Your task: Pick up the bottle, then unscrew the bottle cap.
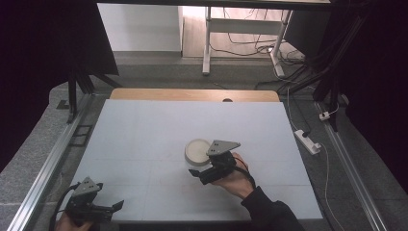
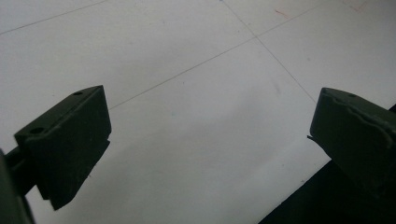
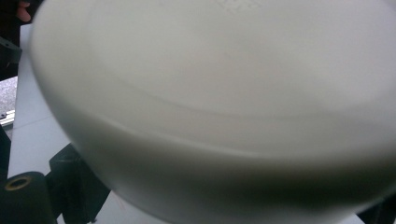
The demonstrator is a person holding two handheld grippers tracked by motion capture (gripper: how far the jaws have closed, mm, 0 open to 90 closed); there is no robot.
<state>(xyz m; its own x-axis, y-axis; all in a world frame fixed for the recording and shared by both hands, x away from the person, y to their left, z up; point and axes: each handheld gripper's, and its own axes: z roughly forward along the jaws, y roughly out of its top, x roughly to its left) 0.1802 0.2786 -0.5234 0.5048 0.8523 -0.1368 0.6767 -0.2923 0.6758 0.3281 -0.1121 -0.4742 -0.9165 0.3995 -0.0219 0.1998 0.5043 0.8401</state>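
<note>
Right claw [image 1: 199, 174] beside upright round white bowl [image 1: 197, 151]

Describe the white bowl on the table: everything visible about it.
The bowl is round, shallow, off-white, matte and smooth, maybe ceramic or plastic. It sits upright near the middle of the white table and looks empty. The right gripper is at its near side; in the right gripper view its rounded wall looms close between the jaws. Whether they grip it cannot be told.

High view overhead facing forward-down, both tool cameras close, all sharing the white table [image 1: 144, 144]
</note>
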